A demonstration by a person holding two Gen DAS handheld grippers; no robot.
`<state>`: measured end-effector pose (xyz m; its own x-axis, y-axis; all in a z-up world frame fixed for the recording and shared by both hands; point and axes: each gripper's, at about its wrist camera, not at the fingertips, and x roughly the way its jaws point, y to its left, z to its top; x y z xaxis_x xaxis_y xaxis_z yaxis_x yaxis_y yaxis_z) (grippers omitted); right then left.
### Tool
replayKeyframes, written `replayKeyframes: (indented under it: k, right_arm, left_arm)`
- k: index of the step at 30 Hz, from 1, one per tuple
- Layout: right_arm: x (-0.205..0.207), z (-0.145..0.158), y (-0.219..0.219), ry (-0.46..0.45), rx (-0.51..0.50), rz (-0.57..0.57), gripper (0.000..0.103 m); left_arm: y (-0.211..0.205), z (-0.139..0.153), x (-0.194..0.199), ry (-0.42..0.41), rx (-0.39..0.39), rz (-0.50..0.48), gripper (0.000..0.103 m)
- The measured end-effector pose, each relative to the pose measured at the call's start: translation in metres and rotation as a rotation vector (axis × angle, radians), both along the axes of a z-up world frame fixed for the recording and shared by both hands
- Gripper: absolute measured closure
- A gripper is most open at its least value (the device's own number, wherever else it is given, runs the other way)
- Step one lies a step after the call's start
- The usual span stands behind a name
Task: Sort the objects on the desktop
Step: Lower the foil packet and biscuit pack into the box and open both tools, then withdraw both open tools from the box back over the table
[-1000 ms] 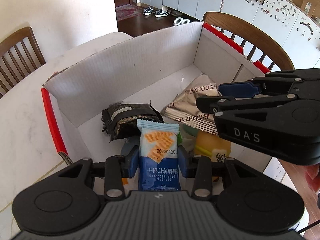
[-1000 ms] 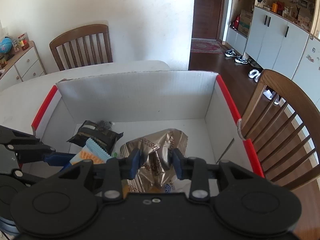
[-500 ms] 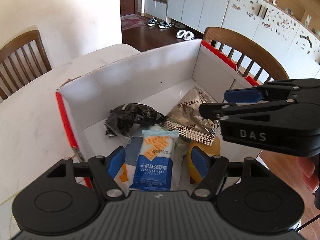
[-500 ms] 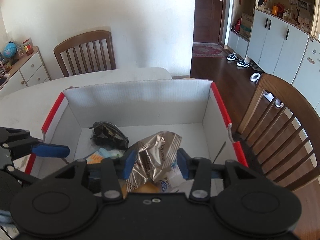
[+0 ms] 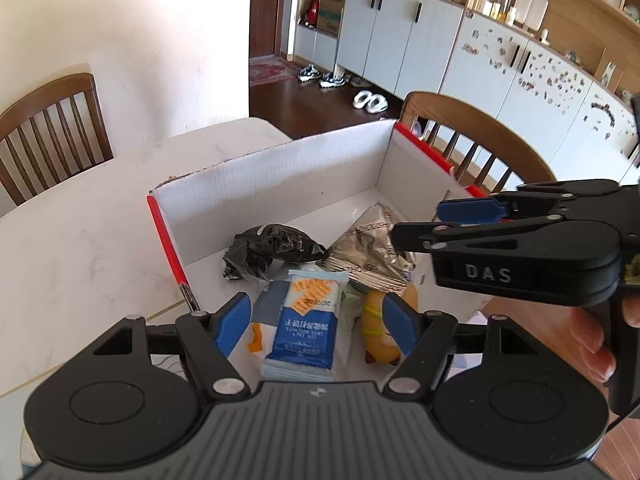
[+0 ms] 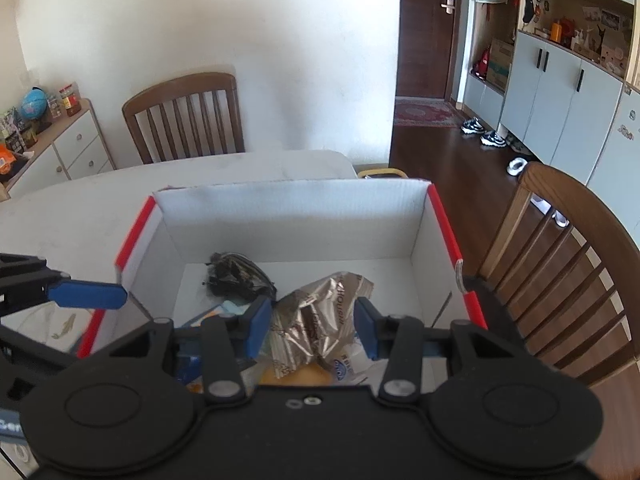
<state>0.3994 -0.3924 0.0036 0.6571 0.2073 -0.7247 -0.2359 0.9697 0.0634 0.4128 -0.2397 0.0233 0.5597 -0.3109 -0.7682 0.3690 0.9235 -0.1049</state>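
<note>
1. A release step is being judged as the one in hand: the box (image 5: 280,176) is already holding the snacks, and nothing is being gripped by either tool.
2. The left gripper (image 5: 316,320) is being held wide open above the blue packet (image 5: 306,324), which is lying flat on the box floor between the spread pads without being touched by them (as far as can be told).
3. The right gripper (image 6: 312,326) is likewise being held wide, its pads standing to either side of the silver bag (image 6: 320,320); whether the bag is being brushed cannot be told.
4. A black wrapper (image 5: 272,250) is lying further in, near the back wall, and a yellow item (image 5: 380,328) is resting just beside the blue packet, partly under the silver bag.
5. Both tools are being tilted downward over the near edge of the box, side by side, with the right hand (image 5: 588,344) being seen under its handle.
6. The next move is being judged as a lift clear of the box, then a reach for whatever is left on the table (image 5: 80,240); no loose item is being shown there.
</note>
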Motion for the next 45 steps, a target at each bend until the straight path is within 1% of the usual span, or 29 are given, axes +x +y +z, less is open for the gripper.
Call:
replayKeyframes:
  k: [7, 11, 12, 13, 14, 17, 19, 24, 28, 31, 34, 37, 42, 43, 44, 45]
  right_arm:
    - [-0.015, 0.01, 0.007, -0.013, 0.005, 0.024, 0.057]
    - [-0.032, 0.016, 0.01, -0.039, -0.004, 0.034, 0.055]
    - [-0.037, 0.018, 0.011, -0.043, -0.003, 0.035, 0.05]
    - [-0.041, 0.019, 0.011, -0.049, -0.004, 0.035, 0.044]
    - [-0.046, 0.02, 0.013, -0.06, -0.006, 0.034, 0.042]
    - [-0.059, 0.022, 0.015, -0.076, -0.007, 0.026, 0.041]
    - [-0.068, 0.024, 0.018, -0.084, -0.003, 0.024, 0.038]
    - [-0.091, 0.03, 0.031, -0.115, -0.017, 0.037, 0.037]
    - [-0.103, 0.033, 0.047, -0.119, -0.012, 0.048, 0.034]
    - [-0.11, 0.032, 0.056, -0.119, -0.007, 0.045, 0.034]
    - [-0.117, 0.029, 0.063, -0.112, 0.01, 0.042, 0.034]
    - [-0.124, 0.026, 0.073, -0.11, 0.004, 0.04, 0.033]
    - [-0.132, 0.02, 0.088, -0.104, 0.014, 0.031, 0.032]
    - [-0.133, 0.018, 0.092, -0.102, 0.016, 0.033, 0.032]
    - [-0.135, 0.017, 0.095, -0.1, 0.015, 0.034, 0.031]
    - [-0.136, 0.015, 0.099, -0.099, 0.012, 0.034, 0.031]
  left_arm:
    - [0.012, 0.013, -0.028, -0.059, -0.025, 0.01, 0.031]
    - [0.022, 0.02, -0.045, -0.082, -0.048, 0.008, 0.031]
    - [0.024, 0.021, -0.05, -0.088, -0.049, 0.005, 0.031]
    - [0.026, 0.022, -0.055, -0.095, -0.048, 0.001, 0.031]
    - [0.028, 0.023, -0.06, -0.101, -0.048, -0.001, 0.031]
    - [0.035, 0.025, -0.074, -0.105, -0.06, -0.018, 0.031]
    - [0.04, 0.027, -0.084, -0.109, -0.069, -0.033, 0.031]
    - [0.054, 0.032, -0.105, -0.131, -0.078, -0.046, 0.031]
    - [0.066, 0.03, -0.121, -0.147, -0.074, -0.056, 0.025]
    - [0.073, 0.028, -0.131, -0.16, -0.059, -0.06, 0.023]
    - [0.085, 0.027, -0.14, -0.163, -0.068, -0.064, 0.022]
    - [0.098, 0.025, -0.15, -0.181, -0.059, -0.058, 0.018]
    - [0.115, 0.016, -0.165, -0.176, -0.048, -0.049, 0.018]
    - [0.119, 0.013, -0.168, -0.178, -0.042, -0.044, 0.016]
    - [0.122, 0.011, -0.171, -0.179, -0.036, -0.041, 0.012]
    - [0.125, 0.008, -0.174, -0.181, -0.032, -0.037, 0.009]
